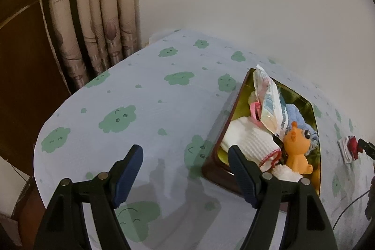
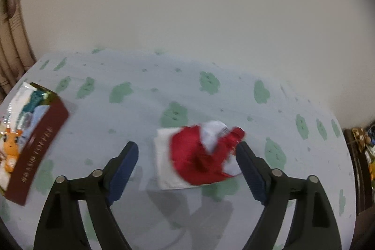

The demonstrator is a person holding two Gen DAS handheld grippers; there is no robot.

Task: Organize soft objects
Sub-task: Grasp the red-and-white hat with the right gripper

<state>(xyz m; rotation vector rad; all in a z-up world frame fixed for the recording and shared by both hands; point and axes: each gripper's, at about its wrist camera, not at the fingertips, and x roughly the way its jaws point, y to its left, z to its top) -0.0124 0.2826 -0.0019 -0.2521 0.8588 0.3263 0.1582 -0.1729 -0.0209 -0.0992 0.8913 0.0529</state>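
The right tool is wide open, holding nothing, above the soft red and white cloth lying on the worktop. Lower it straight, then squeeze the cloth's middle.

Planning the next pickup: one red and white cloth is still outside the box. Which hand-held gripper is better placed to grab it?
Right. The right hand-held gripper hangs open just before the red and white cloth, while the left hand-held gripper sits open by the box, the cloth far off at its side.
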